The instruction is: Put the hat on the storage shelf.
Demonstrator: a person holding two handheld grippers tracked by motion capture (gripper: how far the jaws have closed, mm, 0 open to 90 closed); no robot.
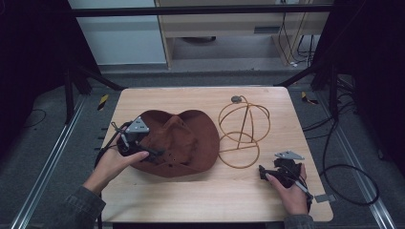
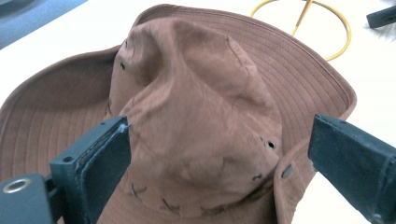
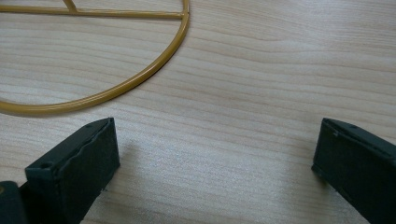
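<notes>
Two things matter here — the floppy brown cloth brimmed hat [image 2: 196,116] lying on the pale wooden worktop [image 1: 200,191], and the mustard wire dome-shaped hat stand [image 1: 242,131] just beside it. My left gripper [image 2: 217,154] hangs over the hat with its fingers [image 2: 93,158] spread wide, the crown between them, nothing pinched yet. My right gripper [image 3: 215,158] rests low near the stand's base ring, fingers apart too. I judge this the reach-to-grasp step — next I must close on the crown and lift.
</notes>
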